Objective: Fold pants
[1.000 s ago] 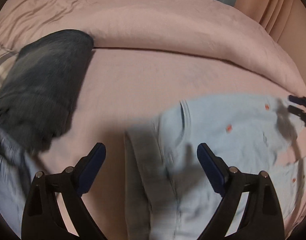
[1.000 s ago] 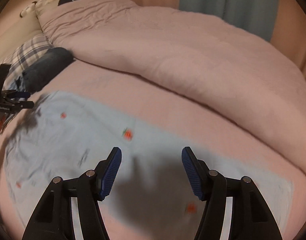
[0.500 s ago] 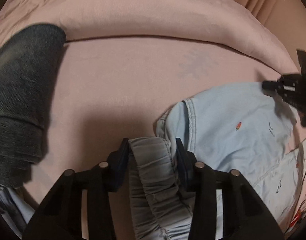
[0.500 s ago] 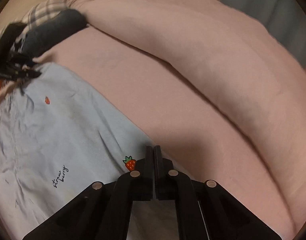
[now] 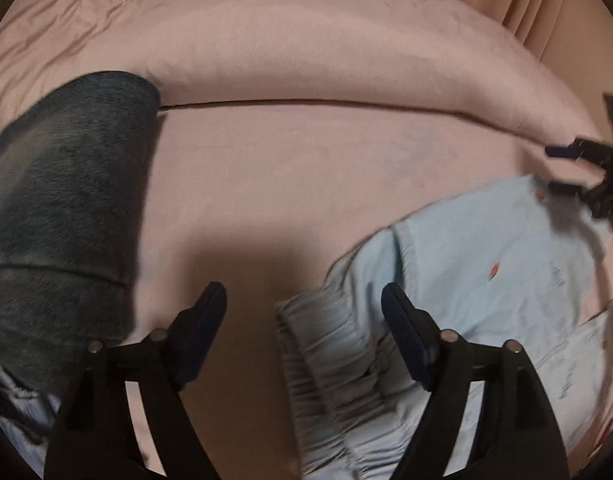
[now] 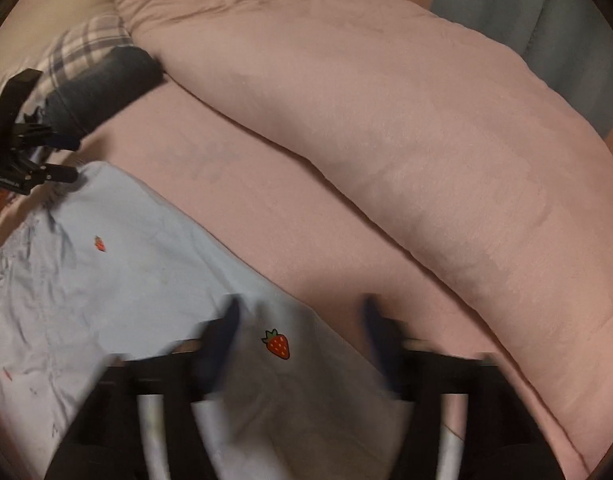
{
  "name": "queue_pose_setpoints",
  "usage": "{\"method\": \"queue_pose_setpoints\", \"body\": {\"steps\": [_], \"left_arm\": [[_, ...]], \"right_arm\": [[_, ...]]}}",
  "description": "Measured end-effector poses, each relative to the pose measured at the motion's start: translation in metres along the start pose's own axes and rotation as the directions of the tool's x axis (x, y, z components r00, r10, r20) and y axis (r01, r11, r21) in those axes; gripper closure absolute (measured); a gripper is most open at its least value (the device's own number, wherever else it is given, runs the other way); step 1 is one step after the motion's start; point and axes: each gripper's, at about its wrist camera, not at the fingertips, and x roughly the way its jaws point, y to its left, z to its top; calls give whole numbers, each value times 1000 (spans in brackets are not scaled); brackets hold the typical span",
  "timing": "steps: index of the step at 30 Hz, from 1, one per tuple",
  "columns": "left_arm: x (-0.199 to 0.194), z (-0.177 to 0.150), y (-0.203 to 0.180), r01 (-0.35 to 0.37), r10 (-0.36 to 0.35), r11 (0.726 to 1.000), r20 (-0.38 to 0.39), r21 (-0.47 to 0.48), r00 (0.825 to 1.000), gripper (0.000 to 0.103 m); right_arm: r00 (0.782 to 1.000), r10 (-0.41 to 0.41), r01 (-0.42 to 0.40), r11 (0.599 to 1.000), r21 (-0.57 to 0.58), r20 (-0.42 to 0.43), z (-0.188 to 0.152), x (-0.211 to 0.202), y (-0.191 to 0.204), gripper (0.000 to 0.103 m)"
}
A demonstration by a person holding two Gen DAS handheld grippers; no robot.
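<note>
Both claws are held open above the pale blue pants spread on the bed, the left claw at the gathered waistband, the right claw around a strawberry print.

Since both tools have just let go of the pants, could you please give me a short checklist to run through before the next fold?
1. Left tool open and empty: ok; the elastic waistband lies between its fingers, ungripped.
2. Right tool open: ok, though its fingers are blurred by motion.
3. Light blue pants lying flat on the pink sheet: mostly ok; the waistband end is bunched.
4. Far pant end visible: cannot tell, it runs out of frame.
5. Dark folded garment clear of the pants: ok, sheet shows between them.
6. Pink duvet clear of the pants: ok.
</note>
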Motion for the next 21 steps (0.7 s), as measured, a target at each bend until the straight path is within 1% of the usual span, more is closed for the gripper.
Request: {"method": "queue_pose_setpoints", "body": {"steps": [1,2,3,4,5,6,7,8,9,11,12,14,15,18,19,20,21], "left_arm": [[4,3,1,12,-12,1000,-4,-3,1000,22],[9,5,5,11,-11,1000,-24,-1,1000,24],[23,7,2,-18,20,1000,-74,25,997,26],[32,6,-2,-36,42,998,-115,57,992,28],[32,5,-7,-47,56,995,-110,85,992,35],[27,4,-11,-19,29,995,-103,97,994,49],[21,3,-13,15,-5,996,-102,93,995,60],[15,0,-17,-2,11,994,-86,107,996,63],[9,-3,-23,-17,28,990,-77,137,997,65],[-1,-11,-37,-74,85,981,-57,181,995,70],[-8,-14,-44,-90,101,977,-43,193,994,70],[-32,-19,-57,-141,141,967,15,211,990,74],[-48,-24,-64,-151,143,964,52,217,988,74],[-96,-44,-87,-204,166,949,167,241,972,78],[-114,-57,-97,-229,177,941,214,249,961,79],[-124,-65,-104,-251,191,935,239,250,952,80],[-138,-81,-108,-266,197,929,265,257,944,81]], "right_arm": [[1000,7,-7,1000,4,-7,0,3,-2,30],[999,18,-17,1000,21,-32,-2,11,-7,30],[998,21,-19,999,33,-60,-3,19,-8,30],[993,23,-19,999,40,-114,-8,32,-11,30],[988,22,-17,999,37,-153,-12,42,-12,30],[991,22,-18,999,29,-130,-15,39,-12,35],[993,41,-39,999,24,-115,-17,34,-11,59],[994,34,-33,999,11,-107,-19,28,-10,90],[994,15,-16,1000,-11,-106,-21,22,-6,97],[996,-43,37,997,-70,-81,-27,5,9,99],[996,-53,47,995,-83,-66,-29,-4,15,99],[995,-96,93,991,-93,-30,-31,-30,24,99],[992,-125,125,987,-102,0,-35,-51,30,99],[979,-185,194,972,-132,83,-40,-108,55,99],[971,-211,227,963,-148,114,-43,-129,60,99],[965,-224,245,956,-159,139,-51,-147,67,99],[960,-222,250,953,-171,169,-61,-168,79,99]]}}
